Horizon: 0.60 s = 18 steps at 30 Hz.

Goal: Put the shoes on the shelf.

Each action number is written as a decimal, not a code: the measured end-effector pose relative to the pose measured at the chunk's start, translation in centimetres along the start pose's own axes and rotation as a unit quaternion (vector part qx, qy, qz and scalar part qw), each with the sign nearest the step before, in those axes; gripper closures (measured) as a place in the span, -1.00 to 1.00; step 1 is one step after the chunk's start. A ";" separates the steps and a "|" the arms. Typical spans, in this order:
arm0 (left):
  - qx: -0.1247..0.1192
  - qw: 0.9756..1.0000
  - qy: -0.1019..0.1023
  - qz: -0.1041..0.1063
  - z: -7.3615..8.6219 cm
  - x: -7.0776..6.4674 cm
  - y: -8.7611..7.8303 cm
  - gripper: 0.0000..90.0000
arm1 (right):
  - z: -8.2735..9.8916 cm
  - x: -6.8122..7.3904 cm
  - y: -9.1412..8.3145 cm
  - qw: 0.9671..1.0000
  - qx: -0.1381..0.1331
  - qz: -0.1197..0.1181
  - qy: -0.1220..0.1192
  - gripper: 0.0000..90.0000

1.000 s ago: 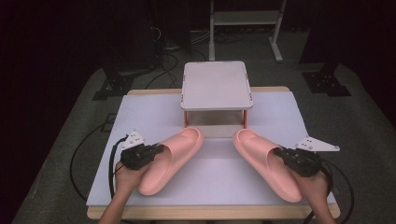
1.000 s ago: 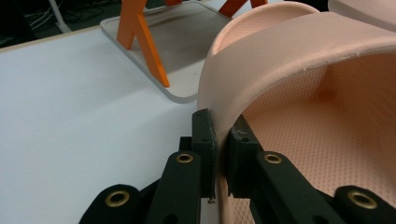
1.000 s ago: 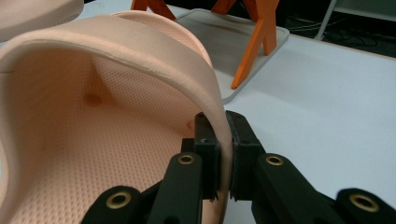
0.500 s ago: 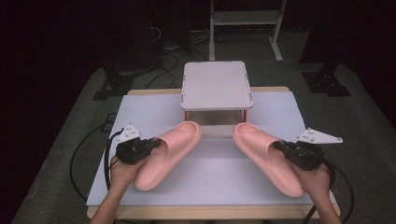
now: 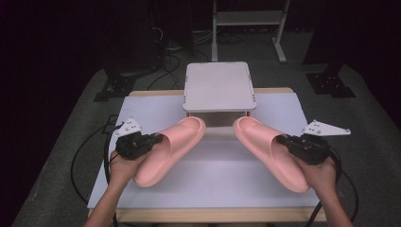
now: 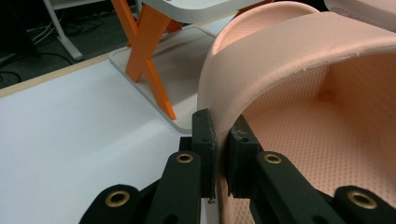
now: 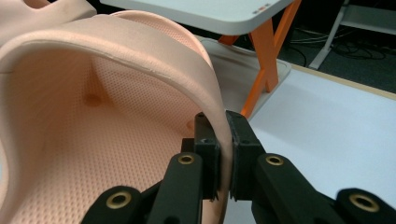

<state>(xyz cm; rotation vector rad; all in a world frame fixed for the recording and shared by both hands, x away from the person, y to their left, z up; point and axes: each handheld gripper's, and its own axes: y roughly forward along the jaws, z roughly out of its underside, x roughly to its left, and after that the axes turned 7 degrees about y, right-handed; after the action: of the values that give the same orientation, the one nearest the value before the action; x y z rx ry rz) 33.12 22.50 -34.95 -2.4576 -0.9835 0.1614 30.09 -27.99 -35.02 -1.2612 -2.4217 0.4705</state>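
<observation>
Hand-held grippers (image 5: 150,142) (image 5: 289,140) pinch slippers' (image 5: 170,149) (image 5: 269,151) straps, angled inward.

Slippers: we count two, the left slipper (image 5: 170,149) and the right slipper (image 5: 272,151);
Small white stand (image 5: 220,86): we count one

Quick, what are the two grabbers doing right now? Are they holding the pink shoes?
Left gripper: shut on the left slipper, pinching its strap edge.
Right gripper: shut on the right slipper, pinching its strap edge.
</observation>
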 end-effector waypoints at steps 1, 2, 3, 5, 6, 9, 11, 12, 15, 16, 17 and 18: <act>0.000 1.000 -0.002 0.000 -0.1 0.1 0.0 0.87 | -0.1 0.0 0.0 1.000 0.001 -0.001 0.001 0.87; -0.003 1.000 -0.004 0.000 -0.3 0.1 -0.1 0.87 | -0.4 0.1 0.0 1.000 0.000 -0.001 0.001 0.87; -0.004 1.000 -0.005 0.001 -0.4 0.2 -0.1 0.87 | -0.6 0.1 0.0 1.000 -0.001 -0.002 0.001 0.87; -0.003 1.000 -0.005 0.001 -0.7 0.4 -0.1 0.87 | -1.0 0.1 0.0 1.000 -0.001 -0.003 0.000 0.87; -0.003 1.000 -0.004 0.001 -0.9 0.4 -0.2 0.87 | -1.2 0.1 0.0 1.000 0.000 -0.003 -0.001 0.87; -0.003 1.000 -0.002 0.002 -1.5 0.6 -0.3 0.87 | -1.8 0.2 0.0 1.000 0.000 -0.004 -0.001 0.87; -0.003 1.000 0.000 0.001 -1.9 0.7 -0.3 0.87 | -2.3 0.2 -0.1 1.000 -0.001 -0.005 -0.003 0.87; -0.003 1.000 0.000 0.001 -2.1 0.7 -0.3 0.87 | -2.5 0.2 -0.1 1.000 -0.003 -0.004 -0.005 0.87; -0.004 1.000 0.002 0.002 -2.9 1.0 -0.3 0.87 | -3.2 0.2 -0.2 1.000 -0.006 -0.005 -0.006 0.87; -0.005 1.000 0.001 0.002 -3.1 1.1 -0.3 0.87 | -3.5 0.1 -0.2 1.000 -0.008 -0.007 -0.007 0.87; -0.005 1.000 -0.001 0.002 -3.3 1.2 -0.2 0.87 | -3.7 0.2 -0.2 1.000 -0.007 -0.007 -0.006 0.87; -0.005 1.000 -0.002 0.002 -3.6 1.3 -0.2 0.87 | -4.2 0.1 -0.1 1.000 -0.005 -0.009 -0.008 0.87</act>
<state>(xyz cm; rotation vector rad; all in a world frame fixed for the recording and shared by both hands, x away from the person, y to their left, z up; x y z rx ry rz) 34.99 22.10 -31.67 -2.4701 -0.9836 0.1622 31.97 -27.46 -31.25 -1.2437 -2.4492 0.4655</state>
